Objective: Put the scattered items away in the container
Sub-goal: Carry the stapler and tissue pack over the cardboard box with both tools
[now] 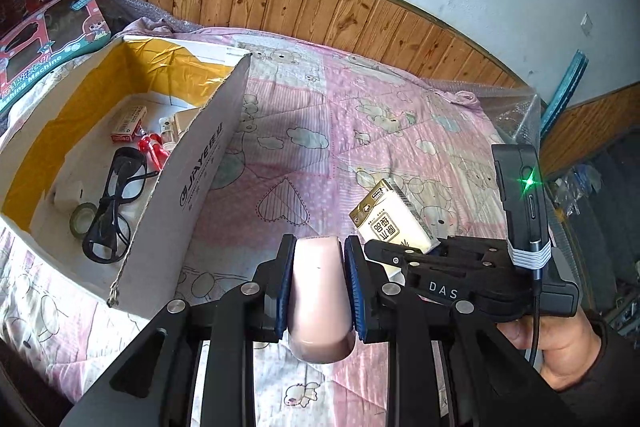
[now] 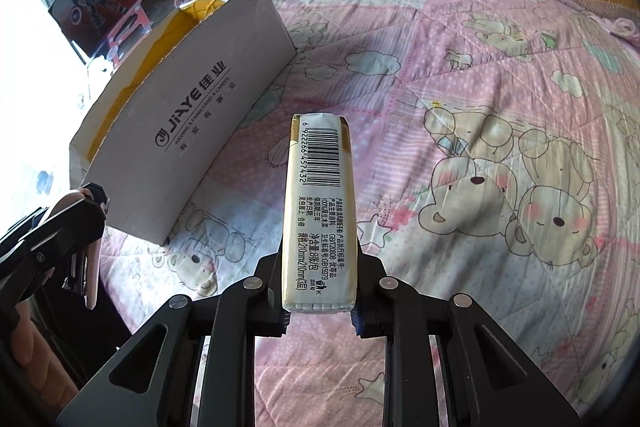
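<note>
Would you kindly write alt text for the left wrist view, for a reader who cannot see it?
The left gripper holds a pale pink object between its fingers above a pink cartoon-bear quilt. To its left stands an open cardboard box holding black glasses, a tape roll and small items; at right, the right gripper holds a tissue pack.

Between the blue-padded black fingers (image 1: 354,283) of the left gripper (image 1: 319,251) sits a pale pink item (image 1: 318,297). The cream-and-gold tissue pack (image 2: 319,215) between the right gripper's (image 2: 319,259) fingers carries a black barcode and black print. Beyond both sets of fingertips spreads a pink quilt (image 2: 460,75) — dotted and striped patches with cream bears. Left of the fingers, the cardboard box (image 1: 192,187) is white outside, yellow within — it holds black glasses (image 1: 114,205) and a red item (image 1: 152,147).
</note>
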